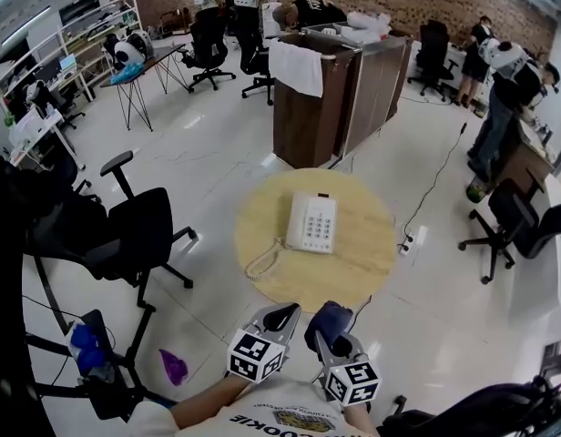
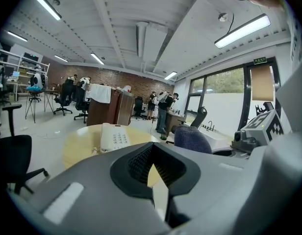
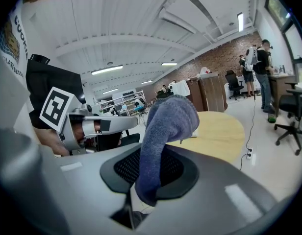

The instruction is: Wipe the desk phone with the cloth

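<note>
I'd say no wiping has begun. The white push-button desk phone [image 1: 311, 222] sits mid-table on the round wooden table [image 1: 376, 244]. Short of its near edge, the right gripper [image 1: 340, 340] pinches the blue-grey fleecy cloth [image 1: 327, 320], and the left gripper [image 1: 280, 318] is pressed together, empty.

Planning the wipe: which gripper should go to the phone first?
Right. The right gripper is shut on the cloth; the left gripper is shut and empty. Neither touches the desk phone.

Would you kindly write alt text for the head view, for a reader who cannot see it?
A white desk phone sits on a round wooden table in an office. Nearer the camera, the right gripper holds a blue cloth; the left gripper holds nothing.
</note>
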`<state>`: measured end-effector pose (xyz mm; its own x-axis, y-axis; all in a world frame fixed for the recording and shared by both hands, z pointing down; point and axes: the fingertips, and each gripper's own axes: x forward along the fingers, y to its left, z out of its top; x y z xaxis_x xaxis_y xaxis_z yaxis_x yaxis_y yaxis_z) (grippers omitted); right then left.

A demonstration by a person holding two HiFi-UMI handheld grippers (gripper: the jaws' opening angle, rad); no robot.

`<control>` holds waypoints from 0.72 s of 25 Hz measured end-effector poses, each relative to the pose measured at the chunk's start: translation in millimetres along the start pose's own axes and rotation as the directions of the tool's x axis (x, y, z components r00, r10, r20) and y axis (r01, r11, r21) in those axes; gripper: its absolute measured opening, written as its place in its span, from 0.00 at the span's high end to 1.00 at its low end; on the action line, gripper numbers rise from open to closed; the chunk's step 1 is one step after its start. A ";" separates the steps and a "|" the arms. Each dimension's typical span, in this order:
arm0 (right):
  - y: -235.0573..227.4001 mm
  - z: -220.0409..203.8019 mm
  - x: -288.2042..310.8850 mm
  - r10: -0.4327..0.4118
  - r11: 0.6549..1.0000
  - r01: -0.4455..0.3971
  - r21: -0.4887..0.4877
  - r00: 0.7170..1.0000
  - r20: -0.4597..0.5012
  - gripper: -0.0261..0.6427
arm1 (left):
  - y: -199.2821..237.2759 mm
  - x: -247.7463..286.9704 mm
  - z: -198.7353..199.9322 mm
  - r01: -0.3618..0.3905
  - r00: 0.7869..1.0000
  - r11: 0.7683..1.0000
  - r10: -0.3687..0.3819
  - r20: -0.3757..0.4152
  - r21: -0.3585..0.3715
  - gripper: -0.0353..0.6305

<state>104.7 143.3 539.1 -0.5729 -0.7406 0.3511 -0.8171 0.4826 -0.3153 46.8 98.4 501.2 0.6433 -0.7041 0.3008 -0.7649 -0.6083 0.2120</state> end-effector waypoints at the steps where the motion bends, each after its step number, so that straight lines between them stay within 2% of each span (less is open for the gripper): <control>1: -1.6 1.5 4.6 -0.002 1.000 0.002 0.001 1.000 -0.003 0.86 | 3.8 3.7 0.2 0.004 1.000 1.000 -0.004 -0.006 -0.003 0.96; 18: -31.0 44.1 91.5 -0.048 0.999 0.048 0.002 0.998 -0.052 0.86 | 76.0 68.3 19.2 0.070 0.996 0.996 -0.074 -0.059 -0.061 0.96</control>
<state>80.5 39.9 542.1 -0.5359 -0.7377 0.4107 -0.8434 0.4456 -0.3001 33.2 -2.9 520.0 0.6947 -0.6347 0.3386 -0.7187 -0.6327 0.2885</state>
